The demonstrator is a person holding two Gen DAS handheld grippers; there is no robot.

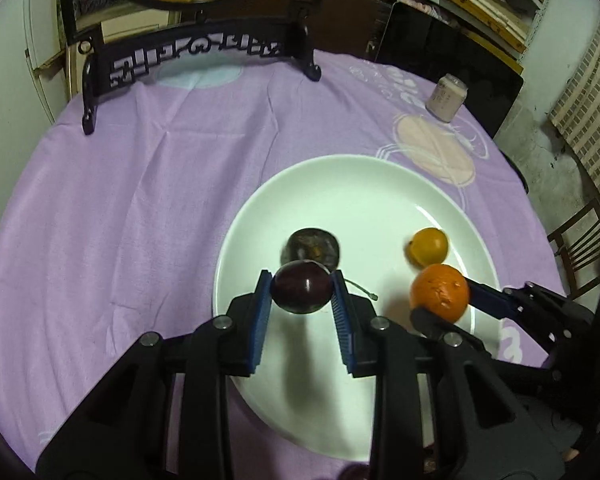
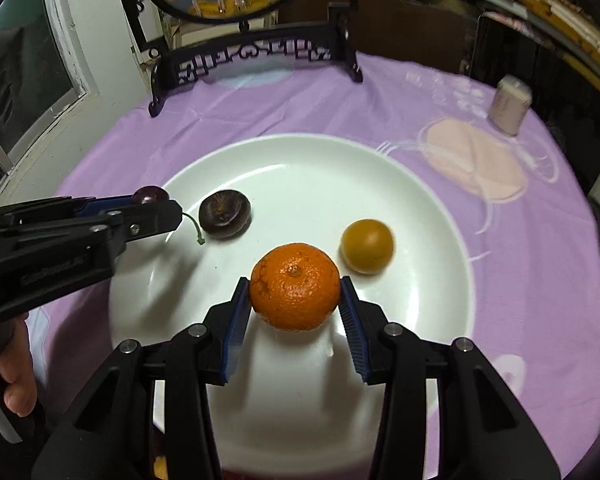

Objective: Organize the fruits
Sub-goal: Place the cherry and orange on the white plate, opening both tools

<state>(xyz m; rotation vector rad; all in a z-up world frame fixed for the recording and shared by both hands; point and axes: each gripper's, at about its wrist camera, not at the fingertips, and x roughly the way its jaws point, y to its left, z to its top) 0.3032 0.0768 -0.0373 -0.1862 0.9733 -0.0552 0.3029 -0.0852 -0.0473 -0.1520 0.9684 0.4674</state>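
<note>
The left gripper [image 1: 302, 294] pinches a cherry [image 1: 302, 293] above the plate [image 1: 340, 184] at about 8 o'clock, likely to set it by the dark plum [image 1: 310, 249]. The right gripper [image 2: 295, 295] clamps an orange [image 2: 295, 286] over the plate's 6 o'clock, beside the yellow fruit [image 2: 367, 245] at 4 o'clock. Both fruits hang clear of the surface [image 1: 140, 184], seemingly ready to sort by kind.
</note>
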